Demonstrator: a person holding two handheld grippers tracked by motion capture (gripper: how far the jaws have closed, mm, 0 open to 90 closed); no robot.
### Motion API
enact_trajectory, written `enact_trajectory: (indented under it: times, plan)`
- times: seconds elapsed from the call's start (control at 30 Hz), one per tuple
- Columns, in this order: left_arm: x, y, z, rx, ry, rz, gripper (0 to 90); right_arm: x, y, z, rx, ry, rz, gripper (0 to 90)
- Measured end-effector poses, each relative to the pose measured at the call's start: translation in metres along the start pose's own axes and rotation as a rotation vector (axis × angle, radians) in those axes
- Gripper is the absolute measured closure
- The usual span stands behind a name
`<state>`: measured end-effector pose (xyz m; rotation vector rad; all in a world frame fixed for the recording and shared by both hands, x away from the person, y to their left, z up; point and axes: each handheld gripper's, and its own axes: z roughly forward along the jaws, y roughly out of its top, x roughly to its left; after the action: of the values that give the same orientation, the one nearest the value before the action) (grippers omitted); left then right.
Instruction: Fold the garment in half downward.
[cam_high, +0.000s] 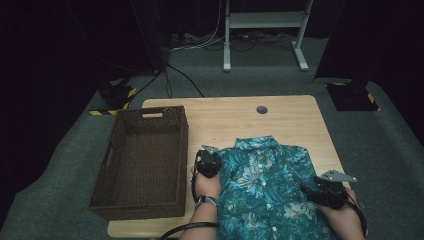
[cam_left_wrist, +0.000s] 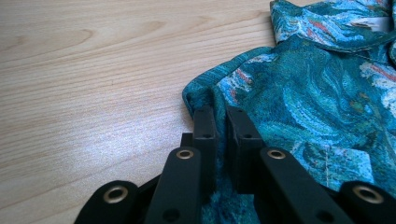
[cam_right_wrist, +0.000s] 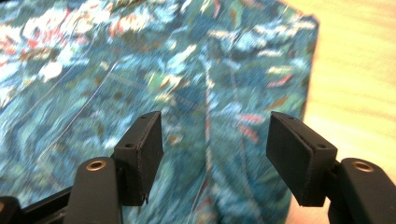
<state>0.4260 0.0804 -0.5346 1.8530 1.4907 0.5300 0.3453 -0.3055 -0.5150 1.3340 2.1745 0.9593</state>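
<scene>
A teal floral button-up shirt (cam_high: 265, 185) lies flat on the wooden table (cam_high: 225, 120), collar toward the far side. My left gripper (cam_high: 207, 162) sits at the shirt's left shoulder edge. In the left gripper view its jaws (cam_left_wrist: 222, 112) stand close together with a fold of the shirt (cam_left_wrist: 317, 93) pinched between them. My right gripper (cam_high: 320, 192) rests over the shirt's right side. The right gripper view has its jaws (cam_right_wrist: 215, 126) spread wide above the fabric (cam_right_wrist: 140, 70), near the shirt's right edge, with nothing pressed between them.
A dark woven basket (cam_high: 150, 114) stands on the table's left part, close to my left gripper. A round cable hole (cam_high: 261, 109) is in the table's far middle. Beyond the table, a white stand (cam_high: 265, 20) and cables lie on grey carpet.
</scene>
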Motion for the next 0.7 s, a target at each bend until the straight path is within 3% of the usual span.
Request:
enact_trajectory:
  times: [0.1, 0.4, 0.53, 0.7]
  plan:
    - [0.000, 0.001, 0.000, 0.006, 0.002, 0.007, 82.8, -0.004, 0.010, 0.004, -0.014, -0.025, -0.015, 37.7]
    - [0.001, 0.003, 0.001, 0.016, -0.001, -0.006, 82.9, -0.045, 0.042, 0.036, -0.006, -0.039, 0.071, 50.2]
    - [0.001, 0.004, 0.002, 0.014, -0.005, -0.010, 83.0, -0.060, 0.053, 0.052, 0.025, -0.016, 0.116, 52.6]
    - [0.002, 0.005, 0.003, 0.018, -0.010, -0.019, 83.1, -0.068, 0.061, 0.074, 0.074, -0.027, 0.152, 49.8]
